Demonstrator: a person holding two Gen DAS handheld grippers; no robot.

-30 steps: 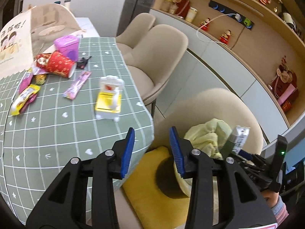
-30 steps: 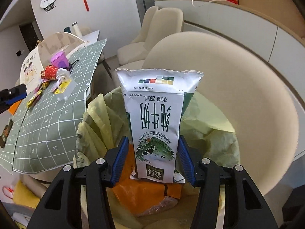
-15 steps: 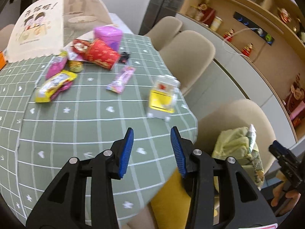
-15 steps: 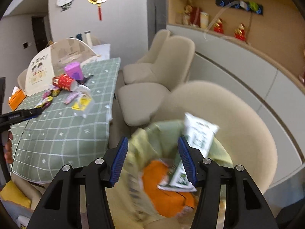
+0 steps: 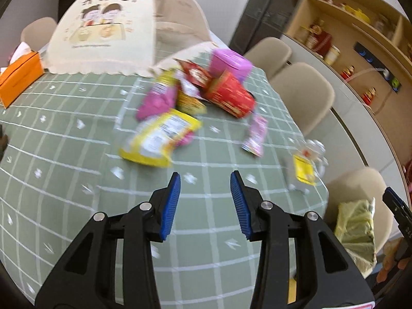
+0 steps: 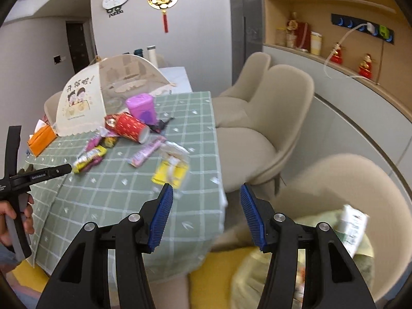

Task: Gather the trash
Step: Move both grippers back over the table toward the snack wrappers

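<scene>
At lower right we see a crinkled yellow-green trash bag [image 6: 296, 265] holding a white carton [image 6: 352, 228]. Glossy wrappers [image 5: 159, 139] and what looks like a red paper cup [image 5: 231, 97] litter the checked tablecloth [image 5: 64, 154] mid-frame. Our left gripper [image 5: 205, 193] and right gripper [image 6: 206, 215] gape, grasping nothing.

Glossy foil wrappers [image 5: 159, 139] lie on a matt checked cloth tablecloth [image 5: 64, 180].

On the green checked tablecloth [image 5: 64, 154] trash lies scattered toward the far right corner: a red paper cup [image 5: 229, 96] on its side, a yellow snack wrapper [image 5: 159, 139] flat and nearer the middle, pink wrappers [image 5: 157, 100] bunched beside it, a slim pink sachet [image 5: 255, 135] and a clear packet with a yellow label [image 5: 305, 170] at the right edge. Off the table, a yellow-green trash bag [image 6: 322, 221] holds a white milk carton [image 6: 351, 228] sticking up at a tilt.
</scene>
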